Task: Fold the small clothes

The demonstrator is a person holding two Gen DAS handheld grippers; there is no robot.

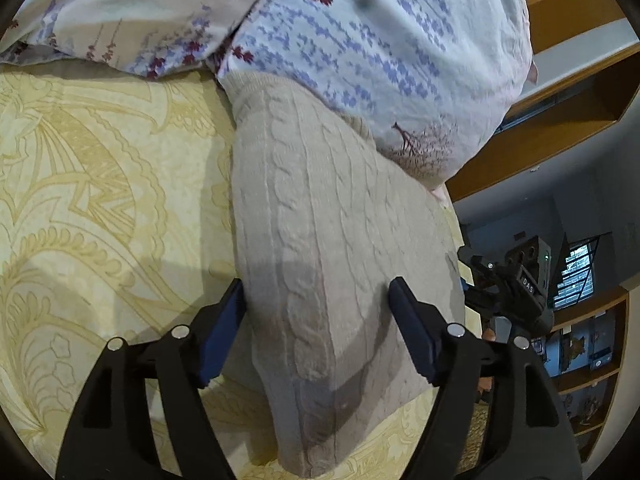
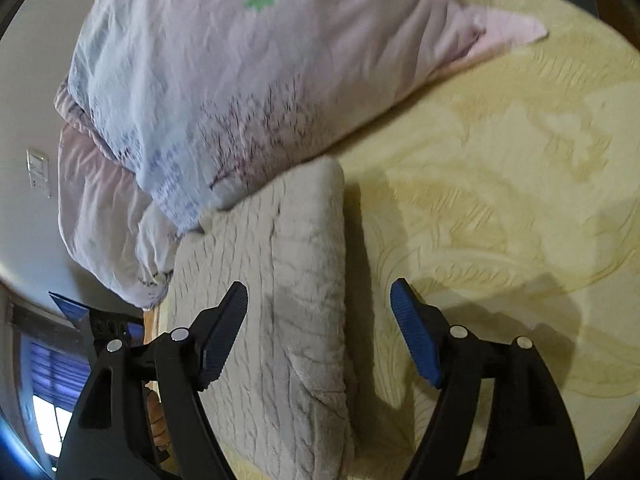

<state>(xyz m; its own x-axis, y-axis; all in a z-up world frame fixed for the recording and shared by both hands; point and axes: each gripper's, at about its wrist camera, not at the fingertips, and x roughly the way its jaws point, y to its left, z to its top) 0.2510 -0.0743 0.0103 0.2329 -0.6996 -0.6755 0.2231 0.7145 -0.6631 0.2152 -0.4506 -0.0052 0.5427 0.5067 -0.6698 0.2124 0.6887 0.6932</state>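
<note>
The knit sweater (image 1: 320, 248) lies folded on the bed (image 1: 100, 200) by the pillow (image 1: 360, 40), both grippers' fingers (image 1: 224, 332) apart, so it may flop open.

My sweater (image 1: 320, 264) lies mid-frame on the bedsheet (image 1: 100, 200), its top seemingly tucked under the duvet (image 1: 360, 40) above.

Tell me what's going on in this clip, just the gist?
A person holding a gripper tool in each hand is folding a beige cable-knit sweater on a bed with a yellow patterned cover. The sweater lies already folded over, its far end against a floral duvet. Both the left tool and the right tool are open over the sweater, gripping nothing.
</note>
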